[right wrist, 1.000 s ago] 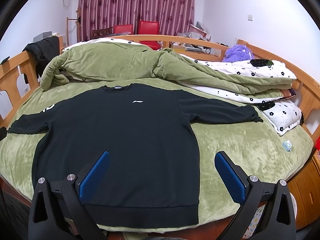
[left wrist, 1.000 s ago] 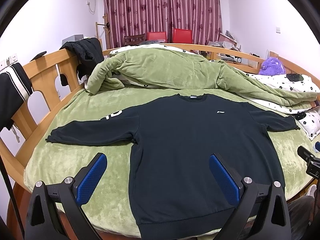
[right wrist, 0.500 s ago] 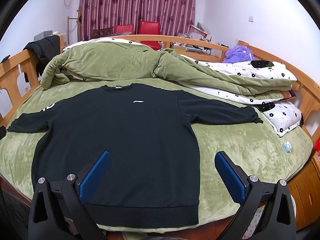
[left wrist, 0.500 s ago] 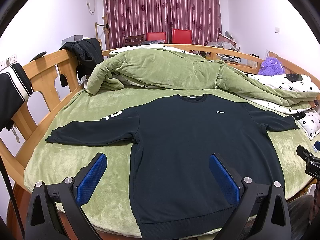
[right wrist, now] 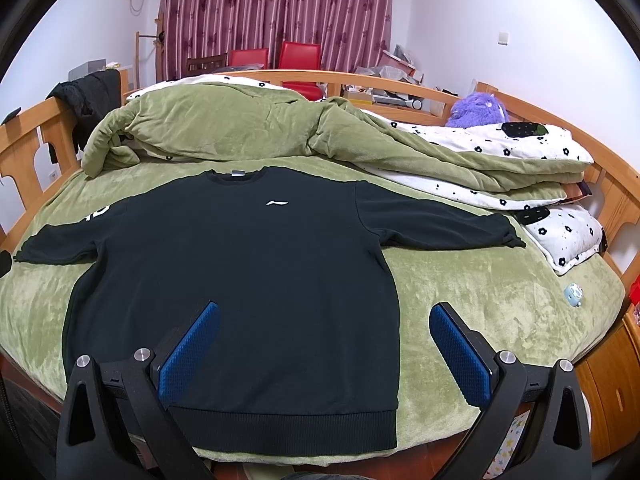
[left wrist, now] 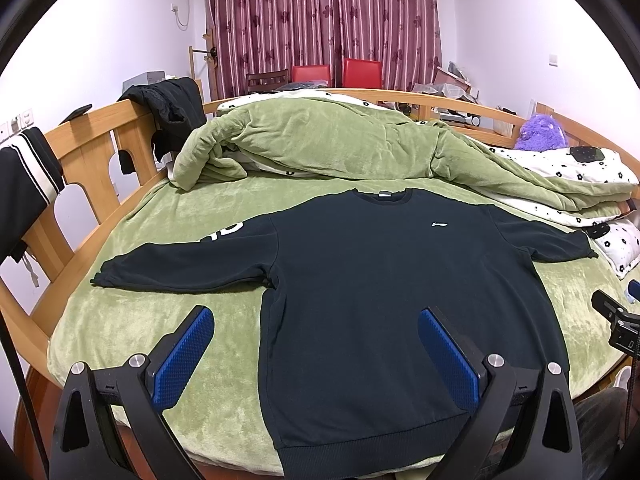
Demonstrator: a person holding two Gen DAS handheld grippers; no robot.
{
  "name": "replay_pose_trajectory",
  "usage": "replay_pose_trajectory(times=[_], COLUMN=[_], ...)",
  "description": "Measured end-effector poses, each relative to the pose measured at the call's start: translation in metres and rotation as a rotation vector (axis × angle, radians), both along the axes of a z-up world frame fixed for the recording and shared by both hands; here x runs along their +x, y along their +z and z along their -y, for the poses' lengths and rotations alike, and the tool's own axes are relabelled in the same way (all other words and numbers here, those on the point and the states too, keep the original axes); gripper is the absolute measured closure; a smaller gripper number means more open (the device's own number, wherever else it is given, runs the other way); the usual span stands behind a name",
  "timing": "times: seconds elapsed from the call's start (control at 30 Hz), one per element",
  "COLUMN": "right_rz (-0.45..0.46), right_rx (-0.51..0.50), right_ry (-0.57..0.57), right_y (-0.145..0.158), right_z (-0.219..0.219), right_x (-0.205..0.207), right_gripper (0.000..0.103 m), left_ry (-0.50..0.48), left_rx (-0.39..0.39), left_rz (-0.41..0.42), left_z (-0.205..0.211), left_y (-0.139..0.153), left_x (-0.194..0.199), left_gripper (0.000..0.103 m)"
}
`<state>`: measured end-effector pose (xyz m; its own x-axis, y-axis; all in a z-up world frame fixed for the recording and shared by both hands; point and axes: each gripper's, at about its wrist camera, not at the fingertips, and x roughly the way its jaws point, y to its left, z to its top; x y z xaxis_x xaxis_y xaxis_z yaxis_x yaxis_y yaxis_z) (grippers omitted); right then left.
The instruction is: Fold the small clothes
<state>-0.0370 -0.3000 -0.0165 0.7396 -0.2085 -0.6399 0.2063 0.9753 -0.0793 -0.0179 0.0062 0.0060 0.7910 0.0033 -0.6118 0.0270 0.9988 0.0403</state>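
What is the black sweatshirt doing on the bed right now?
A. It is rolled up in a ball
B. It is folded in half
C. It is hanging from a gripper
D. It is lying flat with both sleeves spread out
D. The black long-sleeved sweatshirt lies flat on the green plush bedcover, one sleeve stretched out to each side, and neither open gripper touches it.
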Motion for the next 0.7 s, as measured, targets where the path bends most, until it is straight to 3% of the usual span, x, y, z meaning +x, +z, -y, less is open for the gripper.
replay_pose_trajectory(times=[0.7], right_rz=[-0.002], right_rx=[0.003], right_ry=[0.0], right_y=[0.0007], right_z=[0.0006], right_x=[-0.0005], right_gripper=[0.0], left_ry=[0.001], left_rx=[0.0], left_rz=[0.002], left_z=[0.0007], left_y=[-0.0003], left_x=[-0.0007], left_gripper=[0.0])
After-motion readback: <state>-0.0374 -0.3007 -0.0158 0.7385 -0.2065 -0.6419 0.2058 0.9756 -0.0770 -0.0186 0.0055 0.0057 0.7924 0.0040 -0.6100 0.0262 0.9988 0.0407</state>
